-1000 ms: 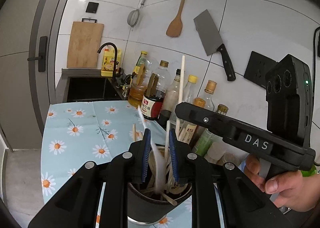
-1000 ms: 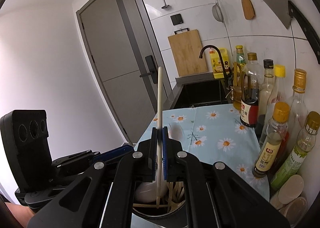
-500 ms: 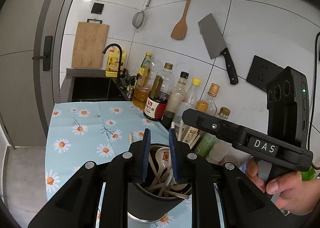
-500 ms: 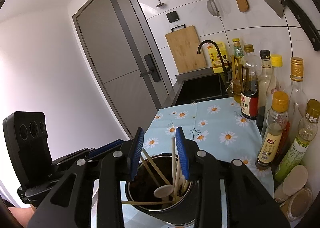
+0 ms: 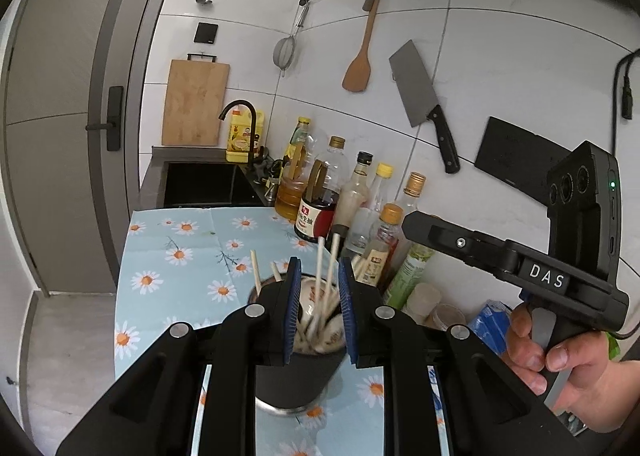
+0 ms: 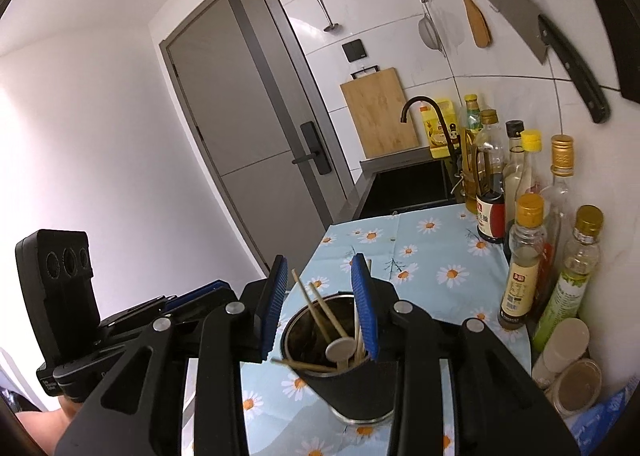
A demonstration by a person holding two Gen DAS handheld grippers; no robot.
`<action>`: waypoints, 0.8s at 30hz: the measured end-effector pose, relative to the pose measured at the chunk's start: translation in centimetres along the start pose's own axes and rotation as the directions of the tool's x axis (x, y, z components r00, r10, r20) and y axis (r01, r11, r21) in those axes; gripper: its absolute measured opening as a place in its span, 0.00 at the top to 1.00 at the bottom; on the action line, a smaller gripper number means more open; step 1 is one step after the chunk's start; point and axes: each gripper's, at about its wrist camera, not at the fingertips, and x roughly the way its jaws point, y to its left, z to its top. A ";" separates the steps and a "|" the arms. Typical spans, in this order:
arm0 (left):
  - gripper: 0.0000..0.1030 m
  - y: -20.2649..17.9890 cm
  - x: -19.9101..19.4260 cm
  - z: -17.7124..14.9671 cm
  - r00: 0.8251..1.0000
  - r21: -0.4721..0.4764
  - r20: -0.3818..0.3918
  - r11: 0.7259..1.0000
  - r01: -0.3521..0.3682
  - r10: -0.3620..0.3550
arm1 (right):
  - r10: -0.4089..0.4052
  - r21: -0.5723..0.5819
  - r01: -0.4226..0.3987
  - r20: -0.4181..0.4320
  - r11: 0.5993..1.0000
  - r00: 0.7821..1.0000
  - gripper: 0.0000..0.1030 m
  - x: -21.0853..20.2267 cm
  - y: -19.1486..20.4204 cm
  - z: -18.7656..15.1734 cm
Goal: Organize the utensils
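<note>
Since a second ago both tools have let go: the white stick the right tool pinched and the spoon in the left now stand in the dark holder. The left tool hangs spread just above the holder, with pale sticks rising between its blue pads, untouched. The holder sits on the daisy-print worktop. The right tool is spread wide over the holder too, chopsticks and a spoon leaning inside. Sauce bottles line the wall at right.
</note>
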 end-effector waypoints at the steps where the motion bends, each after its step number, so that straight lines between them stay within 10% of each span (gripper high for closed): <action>1: 0.82 -0.4 -0.4 -0.1 1.000 0.003 -0.005 1.000 -0.005 0.005 | 0.003 0.001 -0.003 0.000 1.000 1.000 0.60 -0.6 0.0 0.0; 24: 0.35 -6.0 -8.5 -4.2 0.997 0.005 -0.042 0.998 -0.058 0.058 | -0.006 0.005 0.006 -0.039 1.000 0.999 0.40 -11.1 1.9 -4.4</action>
